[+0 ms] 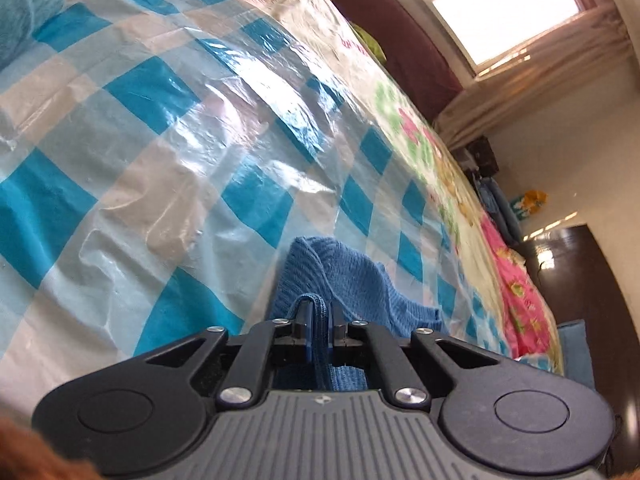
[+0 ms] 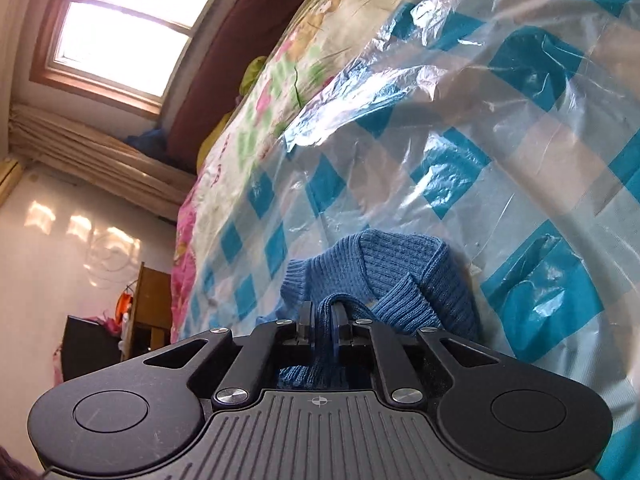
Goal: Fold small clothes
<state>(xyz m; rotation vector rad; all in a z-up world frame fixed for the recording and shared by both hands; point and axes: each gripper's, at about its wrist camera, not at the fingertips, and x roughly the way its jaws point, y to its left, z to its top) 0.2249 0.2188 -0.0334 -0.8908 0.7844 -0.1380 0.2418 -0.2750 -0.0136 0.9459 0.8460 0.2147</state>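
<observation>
A small blue knitted sweater (image 1: 344,280) hangs from both grippers over a bed. My left gripper (image 1: 319,312) is shut on a ribbed edge of the sweater, with fabric bunched between its fingers. In the right wrist view, the sweater (image 2: 400,272) shows its ribbed collar and body just beyond the fingers. My right gripper (image 2: 323,314) is shut on another ribbed edge of it. The rest of the garment is hidden below the gripper bodies.
The bed is covered by a crinkled blue-and-white checked plastic sheet (image 1: 160,128) over a floral bedspread (image 1: 420,140). A teal cloth (image 1: 24,12) lies at the far left. A window (image 2: 120,28), dark headboard (image 2: 224,64) and wooden furniture (image 2: 148,308) stand beyond the bed.
</observation>
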